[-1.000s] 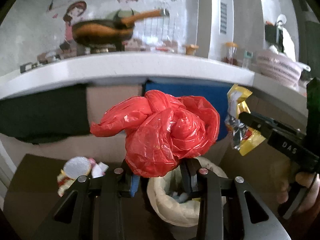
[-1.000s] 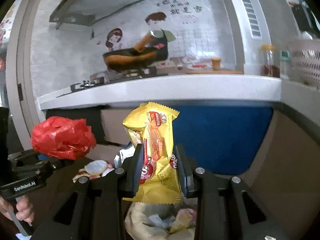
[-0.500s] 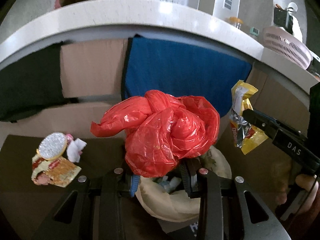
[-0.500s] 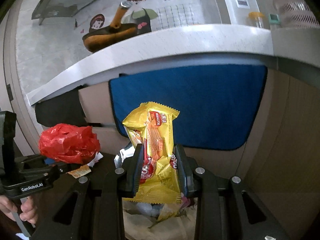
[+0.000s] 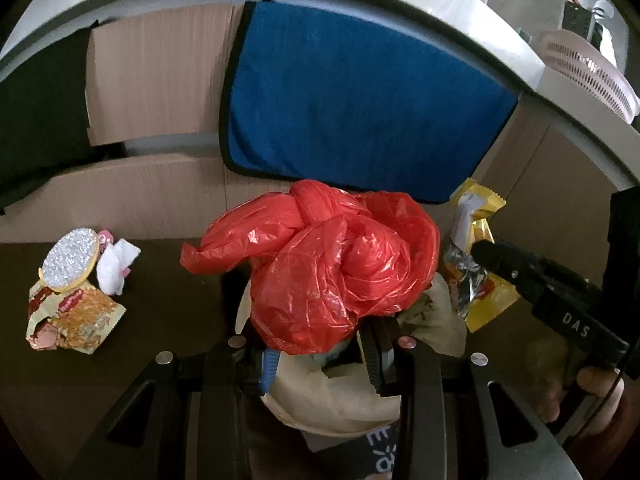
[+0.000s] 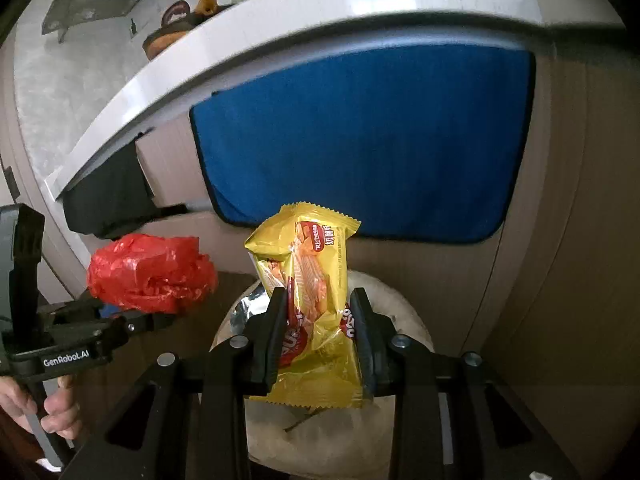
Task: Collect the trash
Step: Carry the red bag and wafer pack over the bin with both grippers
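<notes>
My left gripper [image 5: 320,344] is shut on a crumpled red plastic bag [image 5: 332,264] and holds it right above a bin lined with a cream bag [image 5: 344,404]. My right gripper [image 6: 320,312] is shut on a yellow snack wrapper [image 6: 312,280] and holds it over the same bin [image 6: 408,320]. The wrapper [image 5: 476,256] and right gripper also show at the right of the left wrist view. The red bag [image 6: 148,276] and left gripper show at the left of the right wrist view.
More trash lies on the dark floor at the left: a foil lid [image 5: 70,260], a white tissue [image 5: 116,264] and an orange wrapper [image 5: 72,320]. A blue cloth [image 5: 360,96] hangs on the cabinet under the white counter [image 5: 400,4]. A pink basket [image 5: 588,68] stands on the counter.
Both grippers have tilted down and moved lower toward the bin with their loads. The bin mouth now sits directly under the red bag and the wrapper.
</notes>
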`<state>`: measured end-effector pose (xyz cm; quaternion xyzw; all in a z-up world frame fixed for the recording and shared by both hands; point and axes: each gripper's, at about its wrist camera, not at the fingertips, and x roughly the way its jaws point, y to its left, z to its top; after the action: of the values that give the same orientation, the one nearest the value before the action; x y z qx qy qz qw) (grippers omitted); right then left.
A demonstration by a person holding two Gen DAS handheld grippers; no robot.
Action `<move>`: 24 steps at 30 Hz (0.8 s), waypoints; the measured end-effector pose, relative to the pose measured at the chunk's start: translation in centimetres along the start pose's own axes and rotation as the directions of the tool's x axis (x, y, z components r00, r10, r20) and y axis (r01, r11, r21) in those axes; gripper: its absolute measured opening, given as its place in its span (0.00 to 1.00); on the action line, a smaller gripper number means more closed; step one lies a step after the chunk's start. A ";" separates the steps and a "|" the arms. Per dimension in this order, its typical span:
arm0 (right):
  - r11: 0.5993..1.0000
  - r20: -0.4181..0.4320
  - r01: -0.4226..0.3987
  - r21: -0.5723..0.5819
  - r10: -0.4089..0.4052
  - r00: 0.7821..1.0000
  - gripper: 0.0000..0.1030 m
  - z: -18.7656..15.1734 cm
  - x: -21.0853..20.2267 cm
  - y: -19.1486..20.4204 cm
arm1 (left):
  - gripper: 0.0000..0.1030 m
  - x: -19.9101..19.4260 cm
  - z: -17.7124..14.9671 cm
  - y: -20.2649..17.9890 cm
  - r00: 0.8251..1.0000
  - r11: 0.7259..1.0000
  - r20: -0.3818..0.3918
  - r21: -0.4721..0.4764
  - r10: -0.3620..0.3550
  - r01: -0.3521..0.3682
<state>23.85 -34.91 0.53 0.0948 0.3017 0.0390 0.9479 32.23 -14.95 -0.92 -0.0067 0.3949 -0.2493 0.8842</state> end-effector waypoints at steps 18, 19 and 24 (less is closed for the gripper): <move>1.000 -0.127 0.002 0.018 0.000 0.992 0.30 -1.7 4.6 -0.7 | 0.35 5.4 -0.8 1.2 0.988 0.999 -0.156 -0.052 -0.024 0.016; 1.000 -0.134 0.003 0.019 0.000 0.991 0.30 -1.8 4.7 -0.8 | 0.35 5.6 -0.7 1.1 0.987 0.998 -0.158 -0.054 -0.026 0.017; 1.000 -0.157 0.006 0.029 -0.001 0.988 0.32 -1.9 6.2 -0.9 | 0.36 6.5 -0.7 1.6 0.981 0.993 -0.181 -0.100 -0.075 0.058</move>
<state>27.82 -34.66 -4.67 0.1049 0.3760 0.0403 0.9198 36.15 -16.35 -6.25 -0.0387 0.4859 -0.2594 0.8338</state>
